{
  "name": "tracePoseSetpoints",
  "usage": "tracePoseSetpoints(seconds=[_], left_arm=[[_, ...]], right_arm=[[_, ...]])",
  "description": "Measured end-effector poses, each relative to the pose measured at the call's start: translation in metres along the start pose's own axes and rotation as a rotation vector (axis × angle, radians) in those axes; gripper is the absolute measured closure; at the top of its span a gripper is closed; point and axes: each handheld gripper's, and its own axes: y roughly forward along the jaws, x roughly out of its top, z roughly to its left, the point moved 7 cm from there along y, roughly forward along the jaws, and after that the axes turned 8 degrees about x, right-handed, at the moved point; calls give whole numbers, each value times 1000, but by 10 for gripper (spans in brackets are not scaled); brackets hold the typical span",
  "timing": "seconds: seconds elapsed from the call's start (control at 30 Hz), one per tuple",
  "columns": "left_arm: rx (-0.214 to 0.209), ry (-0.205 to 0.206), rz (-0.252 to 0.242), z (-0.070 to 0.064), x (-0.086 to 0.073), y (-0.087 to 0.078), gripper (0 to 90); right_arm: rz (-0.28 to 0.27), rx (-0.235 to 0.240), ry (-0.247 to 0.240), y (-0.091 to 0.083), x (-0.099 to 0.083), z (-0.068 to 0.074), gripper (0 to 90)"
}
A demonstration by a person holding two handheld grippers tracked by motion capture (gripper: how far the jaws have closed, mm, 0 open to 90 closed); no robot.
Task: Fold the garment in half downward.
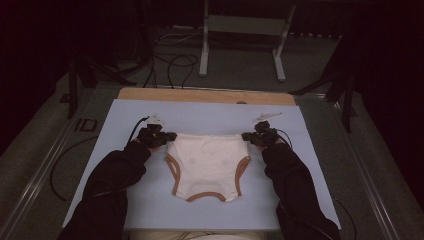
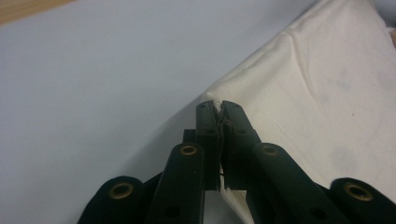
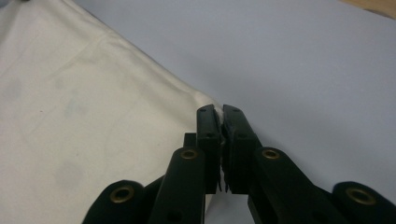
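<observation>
A cream pair of briefs (image 1: 207, 165) with brown trim lies spread flat on the pale blue mat (image 1: 200, 117), waistband towards the far side. My left gripper (image 1: 171, 136) is shut on the left waistband corner; in the left gripper view the cream cloth (image 2: 303, 88) is pinched between the closed jaws of that gripper (image 2: 220, 106). My right gripper (image 1: 245, 136) is shut on the right waistband corner, and the right gripper view shows the cloth (image 3: 93, 93) caught between that gripper's (image 3: 220, 111) jaws. Black sleeves reach in from below.
The mat covers a wooden board (image 1: 205, 95) whose far edge shows. Cables (image 1: 172, 65) and a white table frame (image 1: 242, 30) lie on the floor beyond. Metal rails (image 1: 40, 175) run along both sides of the table.
</observation>
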Motion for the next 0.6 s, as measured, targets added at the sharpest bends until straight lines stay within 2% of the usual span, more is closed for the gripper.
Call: tracePoseSetpoints(seconds=[0.07,0.3,0.33,0.43,0.6], left_arm=[[5,-17,1,3,2,3,879],[20,-31,4,8,5,8,878],[27,-27,3,9,5,9,878],[24,-52,2,12,7,13,877],[41,-56,23,15,6,21,876]], right_arm=[[1,-7,0,1,1,-3,867],[-13,-23,12,5,9,-12,868],[-12,-23,9,5,10,-13,867],[0,-34,4,9,12,-16,868],[10,-46,14,16,13,-22,868]])
